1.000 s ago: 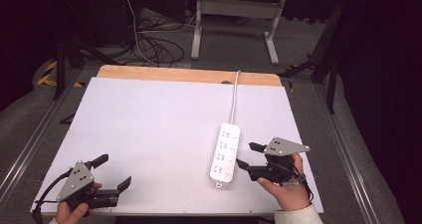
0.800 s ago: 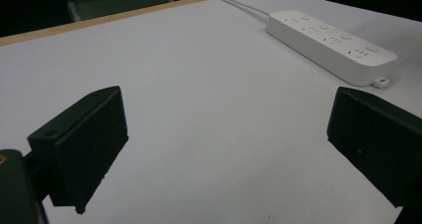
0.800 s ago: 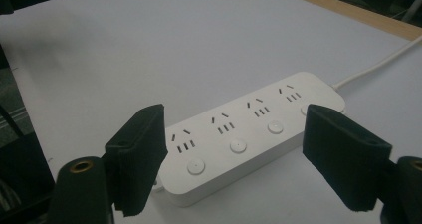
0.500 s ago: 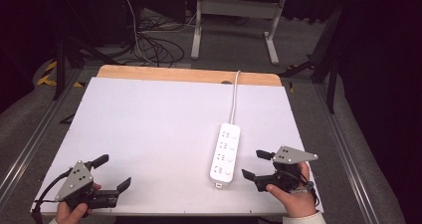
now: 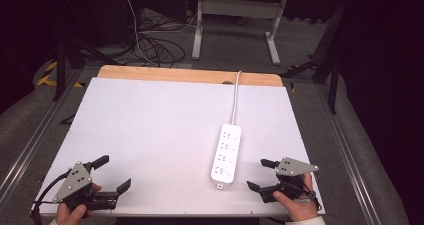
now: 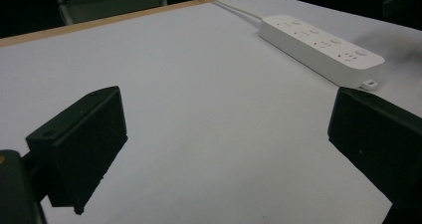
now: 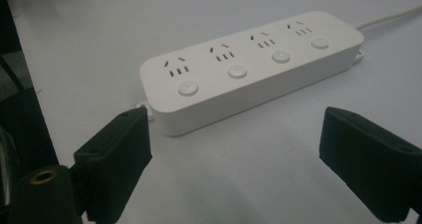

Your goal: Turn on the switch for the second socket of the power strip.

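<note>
A white power strip (image 5: 226, 152) with several sockets and round buttons lies flat on the white table top (image 5: 150, 130). Its white cable (image 5: 235, 97) runs off the far edge. My right gripper (image 5: 256, 174) sits low, just right of the strip's near end, pointing left at it. Its jaws have just been opening and stand open with nothing between them. In the right gripper view the strip (image 7: 249, 67) lies just beyond the open jaws (image 7: 234, 154). My left gripper (image 5: 114, 172) rests open at the near left corner, and the strip (image 6: 321, 41) lies far off in the left gripper view.
A bare wooden strip (image 5: 175, 75) borders the table's far edge. Metal rails (image 5: 25, 150) run along both sides. Behind the table are loose floor cables (image 5: 150, 45) and a desk frame (image 5: 235, 15). The board's near edge is close under both hands.
My right gripper has sunk and drawn back toward the near edge, a little to the right, and its jaws have spread wider. The left gripper and the strip have not moved.
</note>
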{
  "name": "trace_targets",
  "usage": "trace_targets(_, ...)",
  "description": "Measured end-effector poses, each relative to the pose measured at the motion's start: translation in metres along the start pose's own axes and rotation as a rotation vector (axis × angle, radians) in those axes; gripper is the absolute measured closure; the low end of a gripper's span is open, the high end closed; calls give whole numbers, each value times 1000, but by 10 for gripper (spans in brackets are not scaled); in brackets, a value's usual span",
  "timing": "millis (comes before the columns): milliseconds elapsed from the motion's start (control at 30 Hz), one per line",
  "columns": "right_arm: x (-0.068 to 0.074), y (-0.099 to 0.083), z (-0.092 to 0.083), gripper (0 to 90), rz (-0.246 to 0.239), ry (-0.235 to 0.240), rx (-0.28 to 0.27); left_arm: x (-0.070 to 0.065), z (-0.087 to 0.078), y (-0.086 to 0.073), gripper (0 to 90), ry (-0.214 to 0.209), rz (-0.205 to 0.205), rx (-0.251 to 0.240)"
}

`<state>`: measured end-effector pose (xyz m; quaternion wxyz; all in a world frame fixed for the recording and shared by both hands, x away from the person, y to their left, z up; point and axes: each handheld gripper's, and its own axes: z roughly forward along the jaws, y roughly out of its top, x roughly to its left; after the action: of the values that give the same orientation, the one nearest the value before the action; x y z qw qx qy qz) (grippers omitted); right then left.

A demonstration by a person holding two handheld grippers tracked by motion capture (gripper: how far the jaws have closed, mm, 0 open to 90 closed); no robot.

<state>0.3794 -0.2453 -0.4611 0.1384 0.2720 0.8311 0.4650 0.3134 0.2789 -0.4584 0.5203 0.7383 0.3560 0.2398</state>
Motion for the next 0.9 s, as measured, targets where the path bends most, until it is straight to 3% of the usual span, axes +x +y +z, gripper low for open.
trace_targets(167,-2,-12,4,136,25,-11,18,-1,0,0,16,3,24,2)
trace_targets(333,-3,-22,6,136,47,-14,32,-1,0,0,15,14,23,7)
trace_targets(433,-1,-27,8,136,48,-18,35,-1,-1,-2,23,29,11,1)
trace_targets(667,4,-36,12,138,47,-11,49,-4,-5,-4,29,43,25,-16)
trace_targets(767,4,-34,14,140,29,-19,43,-4,-4,-4,30,67,32,-25)
trace_targets(900,2,-32,11,150,21,-41,13,-2,-1,-4,32,68,37,-22)
